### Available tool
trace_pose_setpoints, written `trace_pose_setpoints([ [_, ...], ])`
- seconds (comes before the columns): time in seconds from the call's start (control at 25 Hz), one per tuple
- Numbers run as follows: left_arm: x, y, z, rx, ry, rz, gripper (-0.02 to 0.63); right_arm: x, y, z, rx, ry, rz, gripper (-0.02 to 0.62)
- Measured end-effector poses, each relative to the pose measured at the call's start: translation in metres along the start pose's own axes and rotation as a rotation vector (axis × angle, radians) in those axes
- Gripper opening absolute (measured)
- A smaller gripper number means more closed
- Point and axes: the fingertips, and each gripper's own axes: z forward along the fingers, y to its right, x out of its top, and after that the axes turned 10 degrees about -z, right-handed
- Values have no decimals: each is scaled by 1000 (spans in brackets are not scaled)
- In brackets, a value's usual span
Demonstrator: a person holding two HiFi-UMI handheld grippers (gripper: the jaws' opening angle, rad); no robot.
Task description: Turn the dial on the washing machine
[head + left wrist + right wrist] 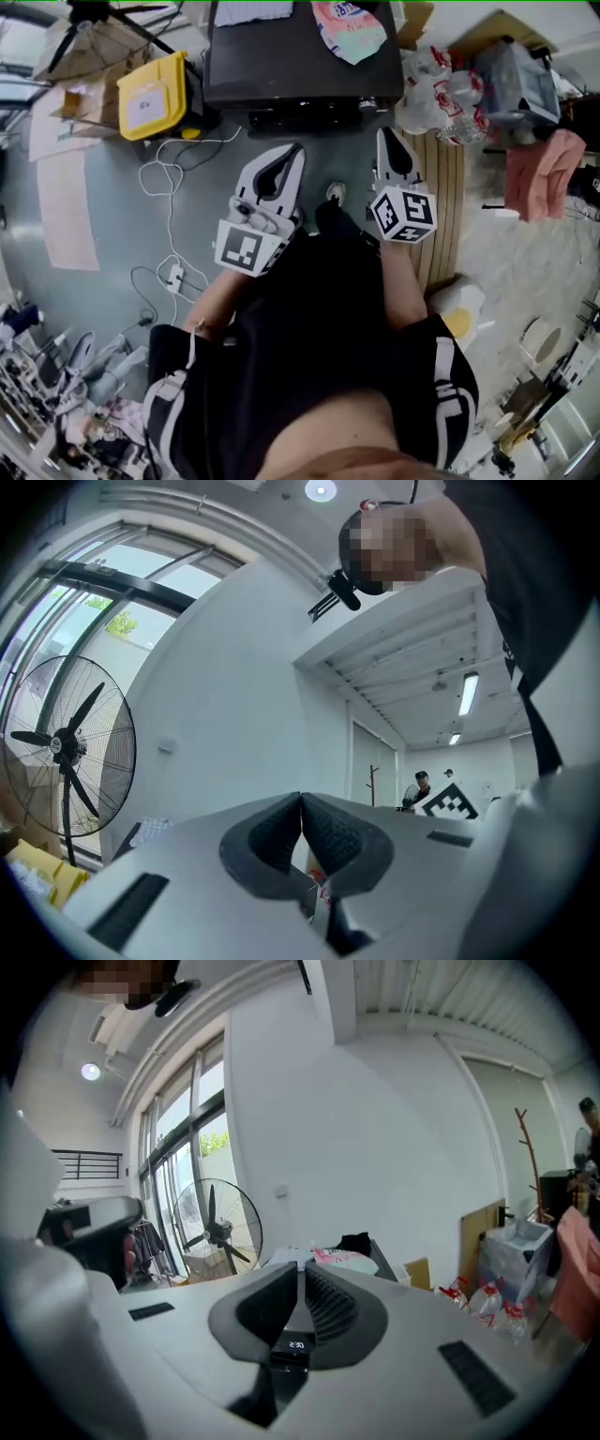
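Observation:
The washing machine point(300, 56) stands straight ahead of me, dark-topped, with its control panel point(309, 108) along the near edge. A small round knob point(367, 103) shows at that panel's right end. My left gripper point(286, 155) point(301, 803) is shut and empty, held in the air short of the panel. My right gripper point(392, 136) point(302, 1274) hangs just right of the machine's front corner, its jaws together with nothing between them. In the right gripper view a lit display point(296, 1345) of the machine shows below the pads. Both grippers are apart from the machine.
Clothes point(349, 28) lie on the machine's top. A yellow container point(155, 94) sits to its left, with a white cable point(169, 216) on the floor. Bags of bottles point(441, 94), a slatted wooden mat point(445, 187) and a pink cloth point(544, 173) are on the right. A floor fan point(214, 1227) stands by the window.

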Motion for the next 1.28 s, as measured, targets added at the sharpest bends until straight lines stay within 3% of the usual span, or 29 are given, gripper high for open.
trace_pose_setpoints([
  [0.12,7,6,-7,13,9,-5,21,24,-17,-31,13,53,-23,26],
  [0.28,1,13,-9,6,1,3,21,22,-28,-51,11,47,-34,25],
  [1.28,-3,13,0,-4,-2,-14,21,17,-30,-47,8,27,-49,25],
])
